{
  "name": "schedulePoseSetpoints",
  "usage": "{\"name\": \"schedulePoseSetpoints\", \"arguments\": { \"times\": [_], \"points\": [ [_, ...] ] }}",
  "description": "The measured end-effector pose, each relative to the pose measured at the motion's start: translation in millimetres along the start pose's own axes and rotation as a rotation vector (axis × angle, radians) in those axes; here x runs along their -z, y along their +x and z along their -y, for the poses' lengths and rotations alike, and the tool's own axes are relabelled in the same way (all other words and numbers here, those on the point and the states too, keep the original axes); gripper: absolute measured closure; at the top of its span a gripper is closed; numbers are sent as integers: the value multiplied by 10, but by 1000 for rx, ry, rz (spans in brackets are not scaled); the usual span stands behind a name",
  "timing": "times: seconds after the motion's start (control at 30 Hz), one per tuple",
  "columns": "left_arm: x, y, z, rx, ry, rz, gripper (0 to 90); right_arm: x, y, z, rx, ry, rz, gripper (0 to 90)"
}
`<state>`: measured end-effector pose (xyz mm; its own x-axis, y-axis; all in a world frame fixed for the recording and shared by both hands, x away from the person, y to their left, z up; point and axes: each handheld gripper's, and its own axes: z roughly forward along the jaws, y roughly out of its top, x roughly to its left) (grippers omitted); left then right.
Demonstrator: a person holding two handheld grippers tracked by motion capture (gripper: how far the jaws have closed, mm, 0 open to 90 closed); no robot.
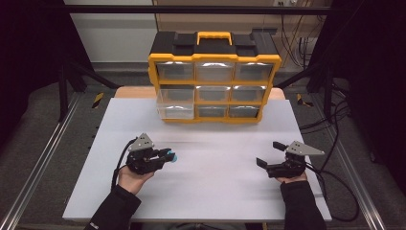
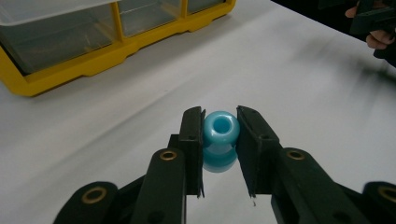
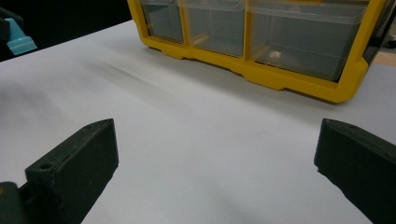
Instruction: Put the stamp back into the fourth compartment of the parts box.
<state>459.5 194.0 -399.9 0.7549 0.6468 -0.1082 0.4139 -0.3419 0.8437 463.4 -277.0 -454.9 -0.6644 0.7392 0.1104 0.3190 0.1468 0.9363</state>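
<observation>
A small light-blue ring-shaped piece (image 2: pixel 220 129) sits between the tips of my left gripper (image 2: pixel 220 140), which is shut on it just above the white table. From above, that left gripper (image 1: pixel 168 156) is at the table's left-centre with the blue piece (image 1: pixel 172 156) at its tip. My right gripper (image 1: pixel 268 154) rests at the table's right side, jaws wide open with nothing between them; both black fingers (image 3: pixel 74 161) frame bare table. A yellow and black drawer organizer (image 1: pixel 214 76) stands at the far edge, its lower-left clear drawer (image 1: pixel 175 103) pulled out.
The white tabletop (image 1: pixel 210 167) stretches between the two grippers and the organizer (image 2: pixel 93 46). Metal frame rails run along both sides of the table, and cables trail off at the right. The organizer's clear drawers (image 3: pixel 289 32) lie ahead of the right gripper.
</observation>
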Motion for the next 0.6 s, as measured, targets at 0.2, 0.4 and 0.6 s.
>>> {"name": "schedulePoseSetpoints", "arguments": {
  "times": [0.2, 0.4, 0.6],
  "points": [
    [52, 24, -50, 4, -16, -6, 717, -5, 3, 3, 1, 4, 1, 2],
    [77, 50, -107, 8, -25, -8, 717, -2, 1, 2, 3, 5, 0, 2],
    [124, 62, -185, 9, -51, -10, 717, -1, 1, 2, 4, 5, 1, 2]
  ]
}}
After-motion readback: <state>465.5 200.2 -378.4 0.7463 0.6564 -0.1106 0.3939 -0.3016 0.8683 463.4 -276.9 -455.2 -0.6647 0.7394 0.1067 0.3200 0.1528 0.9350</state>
